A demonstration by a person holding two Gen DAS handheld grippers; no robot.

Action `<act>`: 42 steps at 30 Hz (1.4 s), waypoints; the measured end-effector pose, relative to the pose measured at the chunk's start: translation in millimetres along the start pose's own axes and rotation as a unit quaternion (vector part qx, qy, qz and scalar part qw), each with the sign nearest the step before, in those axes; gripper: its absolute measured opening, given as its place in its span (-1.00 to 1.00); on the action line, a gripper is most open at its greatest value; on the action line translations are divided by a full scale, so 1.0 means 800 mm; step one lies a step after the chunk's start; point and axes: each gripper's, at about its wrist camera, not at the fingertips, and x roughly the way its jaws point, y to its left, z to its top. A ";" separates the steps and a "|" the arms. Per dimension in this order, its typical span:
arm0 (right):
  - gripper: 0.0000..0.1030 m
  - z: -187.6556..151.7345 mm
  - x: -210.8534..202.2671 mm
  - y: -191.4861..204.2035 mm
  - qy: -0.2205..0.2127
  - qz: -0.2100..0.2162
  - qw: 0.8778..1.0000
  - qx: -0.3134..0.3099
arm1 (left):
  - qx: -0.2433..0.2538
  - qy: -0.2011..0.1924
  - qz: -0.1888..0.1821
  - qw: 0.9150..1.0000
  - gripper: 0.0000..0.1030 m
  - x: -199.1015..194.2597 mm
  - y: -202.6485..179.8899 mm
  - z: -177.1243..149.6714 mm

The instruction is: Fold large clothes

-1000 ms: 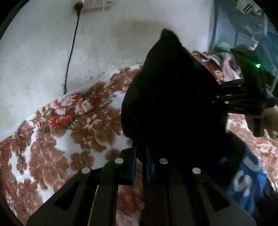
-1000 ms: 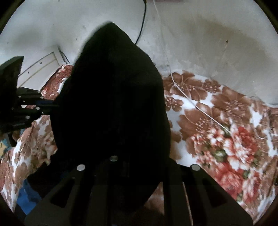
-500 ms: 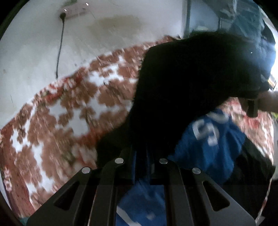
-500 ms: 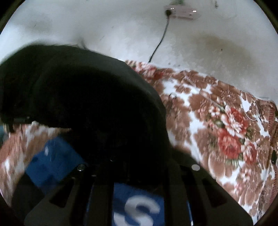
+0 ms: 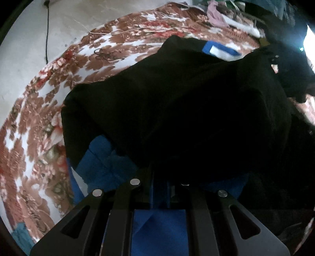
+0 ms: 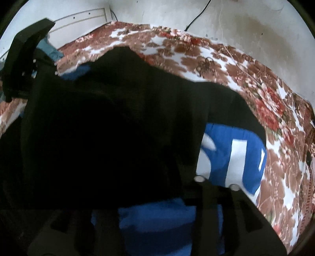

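A large black garment (image 5: 187, 102) with blue panels and white lettering (image 6: 234, 153) lies spread across the floral bed cover (image 5: 35, 122). My left gripper (image 5: 167, 177) is shut on a fold of the black cloth low over the garment. My right gripper (image 6: 149, 189) is shut on the same garment; its fingertips are buried under the black cloth. The left gripper's body (image 6: 25, 59) shows at the left edge of the right wrist view.
A white wall (image 6: 246, 25) with a hanging black cable (image 5: 46, 31) borders the bed. Loose clothes (image 5: 218, 15) are piled at the far end. A teal cloth (image 5: 21, 236) lies at the bed's near left edge.
Both grippers have swung the black garment down from a raised, hanging position and laid it forward over the blue part on the bed.
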 end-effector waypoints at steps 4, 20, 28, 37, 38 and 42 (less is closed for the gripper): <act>0.76 -0.014 -0.023 0.002 -0.003 -0.012 1.000 0.010 | 0.004 0.001 0.011 1.000 -0.60 -0.008 -0.006 -0.001; 0.85 0.072 -0.103 -0.020 0.019 -0.057 0.974 0.221 | -0.263 -0.061 -0.055 0.961 0.80 -0.130 -0.012 0.016; 0.85 0.071 -0.030 0.013 0.090 -0.125 0.972 0.179 | -0.204 -0.037 0.043 0.977 0.90 -0.063 -0.062 0.056; 0.91 0.027 0.034 0.006 0.138 -0.090 0.969 0.186 | -0.192 0.022 0.017 0.981 0.90 0.016 -0.058 0.025; 0.91 0.023 0.041 0.006 0.145 -0.082 0.968 0.186 | -0.185 0.026 0.016 0.982 0.90 0.023 -0.059 0.021; 0.91 0.005 0.056 0.008 0.138 -0.073 0.974 0.165 | -0.167 0.032 0.015 0.985 0.90 0.044 -0.065 0.010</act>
